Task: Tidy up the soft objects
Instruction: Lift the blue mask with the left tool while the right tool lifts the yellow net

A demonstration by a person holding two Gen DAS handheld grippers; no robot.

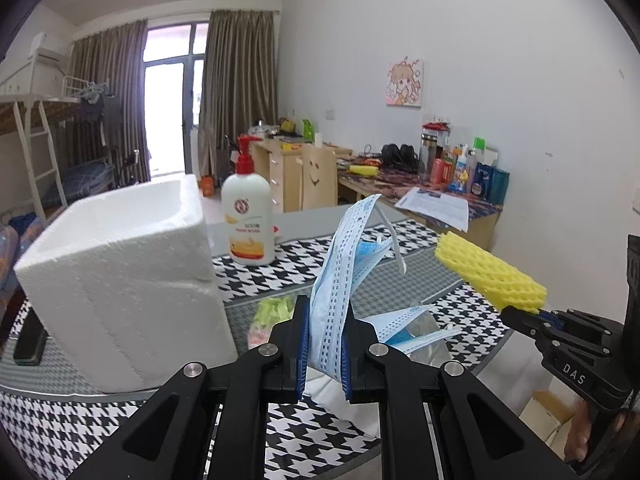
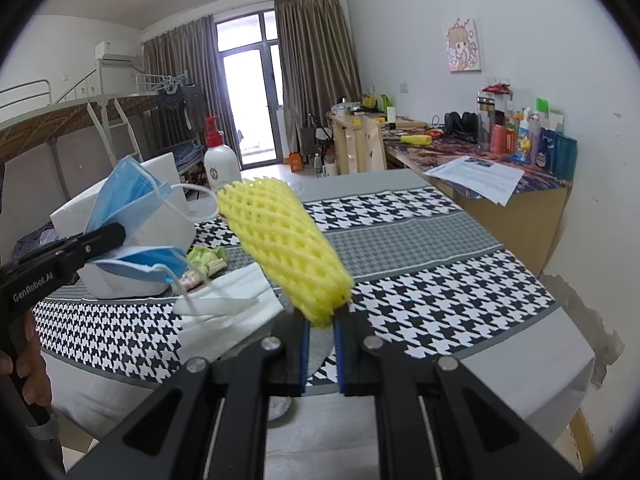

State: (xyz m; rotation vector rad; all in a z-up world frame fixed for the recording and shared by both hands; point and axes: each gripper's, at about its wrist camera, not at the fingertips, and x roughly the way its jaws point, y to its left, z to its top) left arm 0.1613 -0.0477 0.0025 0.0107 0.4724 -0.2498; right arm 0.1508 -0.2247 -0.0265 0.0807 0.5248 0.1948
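At far left on the table, a white foam box (image 1: pixel 120 276) stands open-topped. Centre: the left gripper (image 1: pixel 325 344), jaws narrowed onto a bunch of blue face masks (image 1: pixel 340 264), holds them clear of the tablecloth (image 1: pixel 280 276); limp and light, they are best pinched mid-fold. Right: the right gripper (image 2: pixel 320 344) clamps one end of a yellow foam net sleeve (image 2: pixel 280 236), springy, crushable, almost weightless.

Blue masks (image 1: pixel 340 264) & yellow foam net (image 2: pixel 284 248) held aloft.
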